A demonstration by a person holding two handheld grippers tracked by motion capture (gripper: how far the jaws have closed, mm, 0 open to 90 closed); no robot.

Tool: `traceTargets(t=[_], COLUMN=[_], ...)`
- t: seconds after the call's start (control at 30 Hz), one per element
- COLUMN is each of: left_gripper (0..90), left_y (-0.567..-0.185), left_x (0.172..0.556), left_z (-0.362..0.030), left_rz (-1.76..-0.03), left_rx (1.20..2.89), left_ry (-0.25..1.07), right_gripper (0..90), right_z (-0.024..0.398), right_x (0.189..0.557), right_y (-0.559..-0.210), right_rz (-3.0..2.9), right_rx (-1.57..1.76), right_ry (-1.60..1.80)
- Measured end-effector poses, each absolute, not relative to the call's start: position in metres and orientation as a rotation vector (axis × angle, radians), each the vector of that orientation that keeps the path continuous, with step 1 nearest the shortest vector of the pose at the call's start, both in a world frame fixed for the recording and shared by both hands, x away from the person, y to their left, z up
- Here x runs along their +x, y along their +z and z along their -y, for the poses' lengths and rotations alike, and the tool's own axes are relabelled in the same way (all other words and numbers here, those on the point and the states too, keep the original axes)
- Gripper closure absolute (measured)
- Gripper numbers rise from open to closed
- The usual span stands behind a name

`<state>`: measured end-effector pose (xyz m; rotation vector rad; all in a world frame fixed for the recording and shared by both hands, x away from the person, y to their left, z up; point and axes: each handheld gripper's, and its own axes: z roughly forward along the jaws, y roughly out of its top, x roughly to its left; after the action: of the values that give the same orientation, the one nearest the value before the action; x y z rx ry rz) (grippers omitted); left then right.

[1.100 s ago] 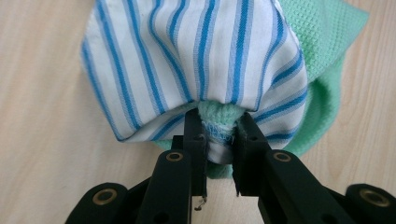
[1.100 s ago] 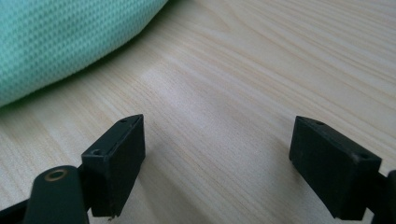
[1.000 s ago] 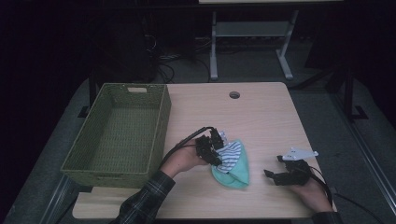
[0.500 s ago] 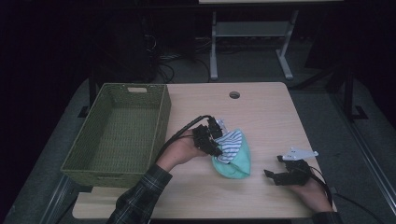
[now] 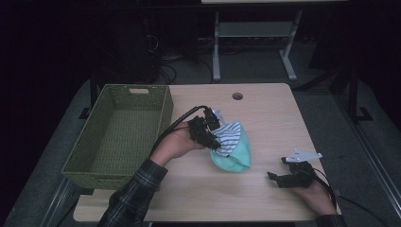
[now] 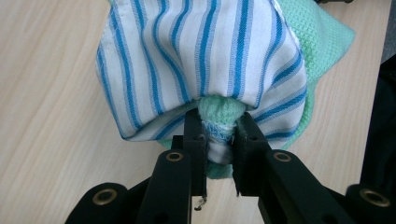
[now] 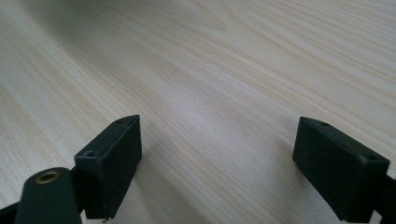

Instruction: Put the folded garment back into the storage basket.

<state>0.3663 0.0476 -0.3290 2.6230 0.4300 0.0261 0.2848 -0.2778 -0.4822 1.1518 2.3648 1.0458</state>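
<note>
bare pale wood table (image 5: 265, 113) all around, woven green basket (image 5: 118, 127) just left of my left gripper (image 5: 211, 137). soft bundle: striped white-blue cloth (image 6: 201, 60) wrapped over knitted mint cloth (image 6: 322, 42), mid-table. my left jaws are clamped on the bunched fabric. my right gripper (image 5: 279, 178) sits near the front right edge, jaws spread wide, just been widening, nothing between them.

Cloths: two, a striped cloth (image 5: 229, 137) and a green cloth (image 5: 235, 156), bunched together right of the basket
Baskets: one, the basket (image 5: 118, 130), on the worktop's (image 5: 265, 118) left side
Grippers: two, left gripper (image 5: 208, 130) beside the basket, right gripper (image 5: 279, 178) well right of it
</note>
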Motion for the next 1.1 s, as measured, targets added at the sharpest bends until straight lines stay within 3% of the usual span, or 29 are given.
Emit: traceTargets(t=[0.33, 0.67, 1.1], left_gripper=[77.6, 77.5, 77.5], left_y=[-0.311, -0.296, -0.281], left_x=[0.371, 0.375, 0.377], left_z=[-0.072, -0.102, -0.147], left_rz=[-0.472, -0.538, -0.651], left_rx=[2.613, 2.600, 2.560], left_ry=[0.072, 0.125, 0.173], right_gripper=[12.7, 3.6, 2.7], right_z=[0.277, 0.277, 0.277], right_x=[0.285, 0.287, 0.288], right_y=[-0.482, -0.483, -0.483], right_rz=[-2.359, -2.354, -2.354], right_rx=[1.172, 1.202, 1.208], right_ry=[1.037, 1.004, 1.000])
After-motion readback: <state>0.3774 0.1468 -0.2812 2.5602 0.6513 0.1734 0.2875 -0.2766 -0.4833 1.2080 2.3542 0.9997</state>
